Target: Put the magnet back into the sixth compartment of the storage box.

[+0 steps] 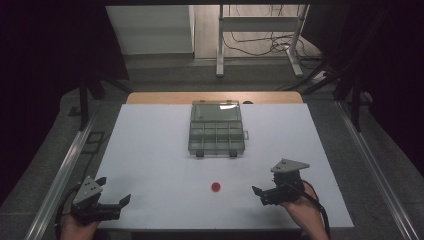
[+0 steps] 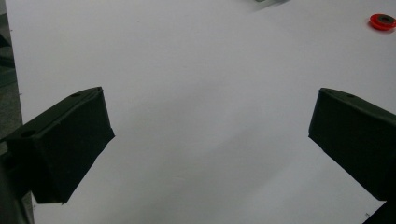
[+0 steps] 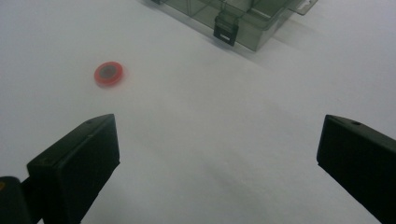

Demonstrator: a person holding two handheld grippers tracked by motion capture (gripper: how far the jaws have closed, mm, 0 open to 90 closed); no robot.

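between both spread hand-held grippers (image 1: 113, 190) (image 1: 264, 190), the round red wheel (image 1: 216, 187) lies flat, hole up.

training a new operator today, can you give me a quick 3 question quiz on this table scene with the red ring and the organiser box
1. True or false: the red ring lies inside the clear organiser box.
2. Which hand-held gripper is nearer the red ring in the high view? A) left hand-held gripper B) right hand-held gripper
3. Fill in: both hand-held grippers have their jaws ____ and hold nothing.

Key:
1. False. The ring rests on the white table, apart from the box, on the person's side of it.
2. B.
3. Open.
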